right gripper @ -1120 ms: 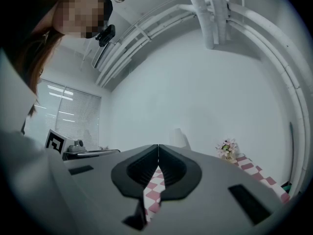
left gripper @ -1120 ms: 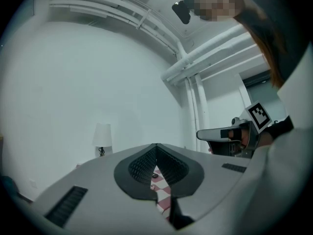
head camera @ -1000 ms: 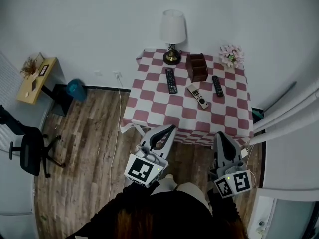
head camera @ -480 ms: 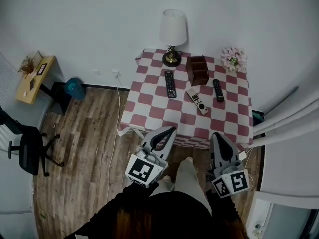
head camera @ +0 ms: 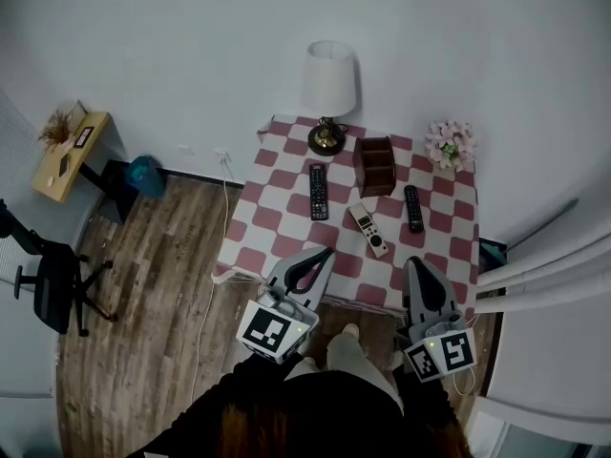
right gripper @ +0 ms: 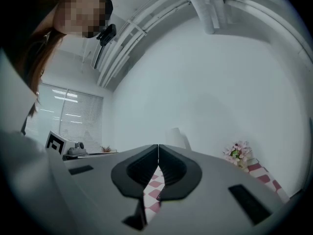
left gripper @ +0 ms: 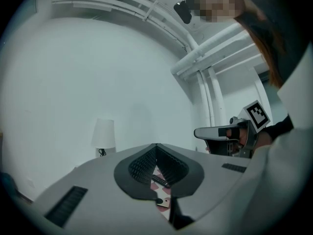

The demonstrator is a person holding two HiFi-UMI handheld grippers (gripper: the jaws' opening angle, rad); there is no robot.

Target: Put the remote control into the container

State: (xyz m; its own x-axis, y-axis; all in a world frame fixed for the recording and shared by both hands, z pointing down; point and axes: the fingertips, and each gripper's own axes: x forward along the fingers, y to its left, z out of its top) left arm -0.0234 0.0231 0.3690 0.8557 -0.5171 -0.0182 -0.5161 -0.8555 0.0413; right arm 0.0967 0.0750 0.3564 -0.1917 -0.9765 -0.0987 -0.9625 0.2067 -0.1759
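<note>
On the red-and-white checked table (head camera: 277,219) lie three remotes: a black one (head camera: 318,191) at left, a white one (head camera: 369,230) in the middle, a black one (head camera: 412,208) at right. A brown wooden container (head camera: 375,166) stands upright behind them. My left gripper (head camera: 326,252) hangs at the table's near edge, shut and empty. My right gripper (head camera: 414,263) is level with it, over the near right edge, also shut with nothing in it. Through the left gripper's (left gripper: 157,145) jaws I see a black remote (left gripper: 160,181) and the white remote (left gripper: 163,201). The right gripper view (right gripper: 158,146) shows only checked cloth (right gripper: 152,185).
A table lamp (head camera: 329,89) stands at the table's back left and a pot of pink flowers (head camera: 449,144) at the back right. Wood floor, a blue bin (head camera: 145,173), an office chair (head camera: 52,284) and a small yellow side table (head camera: 69,153) lie to the left. Curtains (head camera: 544,265) hang at right.
The table has come nearer in the head view as the person stepped toward it. Both grippers now reach the table's near edge, still shut.
</note>
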